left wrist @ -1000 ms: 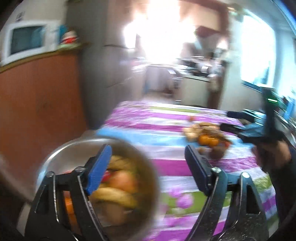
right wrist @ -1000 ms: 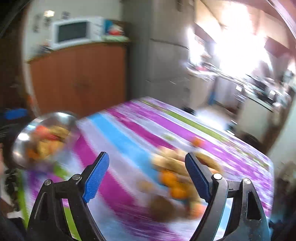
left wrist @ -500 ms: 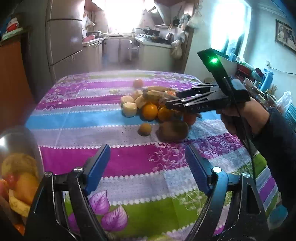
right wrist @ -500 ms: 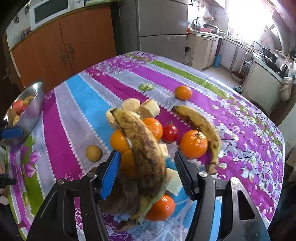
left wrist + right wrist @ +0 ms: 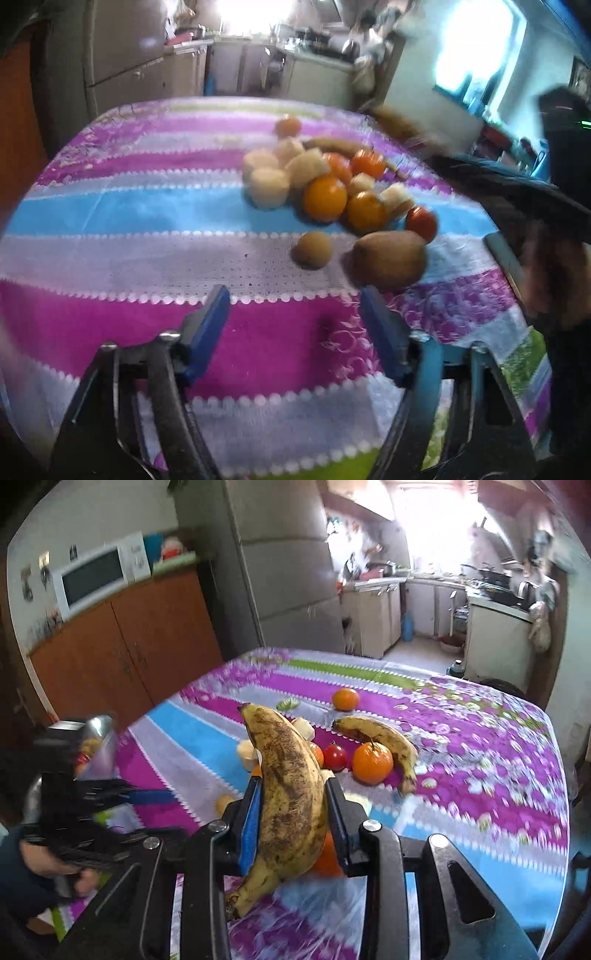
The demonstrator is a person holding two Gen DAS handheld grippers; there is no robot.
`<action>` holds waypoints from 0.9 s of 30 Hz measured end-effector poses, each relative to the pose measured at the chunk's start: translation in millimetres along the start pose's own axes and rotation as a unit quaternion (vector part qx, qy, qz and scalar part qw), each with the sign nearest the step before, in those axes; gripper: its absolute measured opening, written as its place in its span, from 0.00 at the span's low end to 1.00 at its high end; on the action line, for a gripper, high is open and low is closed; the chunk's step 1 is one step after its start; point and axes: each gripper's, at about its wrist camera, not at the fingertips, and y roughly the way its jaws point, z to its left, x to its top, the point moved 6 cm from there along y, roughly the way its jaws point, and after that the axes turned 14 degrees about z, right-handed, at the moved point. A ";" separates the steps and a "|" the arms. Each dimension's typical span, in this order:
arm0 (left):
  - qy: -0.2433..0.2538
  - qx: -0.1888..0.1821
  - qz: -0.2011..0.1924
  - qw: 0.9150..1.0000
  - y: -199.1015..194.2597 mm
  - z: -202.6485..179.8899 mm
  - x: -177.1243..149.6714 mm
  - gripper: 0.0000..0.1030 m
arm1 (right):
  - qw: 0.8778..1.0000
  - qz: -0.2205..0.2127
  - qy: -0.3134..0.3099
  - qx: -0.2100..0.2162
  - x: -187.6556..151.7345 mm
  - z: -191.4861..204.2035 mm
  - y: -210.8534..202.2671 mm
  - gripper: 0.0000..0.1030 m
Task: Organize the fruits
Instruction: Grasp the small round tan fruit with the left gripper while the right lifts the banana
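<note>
Left wrist view: your left gripper (image 5: 293, 325) is spread wide and empty, low over the cloth (image 5: 110, 258), short of the fruit pile (image 5: 332, 188). A potato (image 5: 388, 258) and a small brown fruit (image 5: 312, 250) lie just ahead of the tips. Risk: push forward and the right-hand finger could nudge the potato, and round fruit rolls. The near and left cloth is bare, so that is your free room. The right gripper (image 5: 517, 192) crosses the right side of the frame, blurred; keep apart from it.

Right wrist view: your right gripper (image 5: 293, 808) is clamped on a spotted banana (image 5: 291, 790), lifted above the pile. The pads grip its middle, stem end hanging down toward you. Risk: it looks overripe, so squeezing harder could bruise or split it, and a fast swing could let it slip. The bowl (image 5: 98, 746) sits at far left, behind the other gripper; that tool blocks the straight route. The table edge (image 5: 554, 775) curves off at right, with a second banana (image 5: 384, 738) and oranges (image 5: 371, 762) well inside it.
</note>
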 end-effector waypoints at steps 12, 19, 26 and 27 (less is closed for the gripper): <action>0.042 0.026 0.013 0.999 24.5 -14.8 21.6 0.54 | 0.997 -0.063 0.041 0.016 -14.5 -6.8 -48.6 0.36; 0.045 0.027 0.012 0.999 31.4 -17.5 34.5 0.53 | 0.997 -0.059 0.047 0.021 -17.4 -7.3 -43.1 0.36; 0.049 0.028 0.007 0.998 31.7 -18.8 35.3 0.27 | 0.997 -0.056 0.047 0.022 -18.7 -9.7 -36.0 0.36; 0.048 0.027 0.004 0.998 30.5 -18.6 35.4 0.27 | 0.997 -0.057 0.047 0.020 -18.6 -10.2 -35.9 0.36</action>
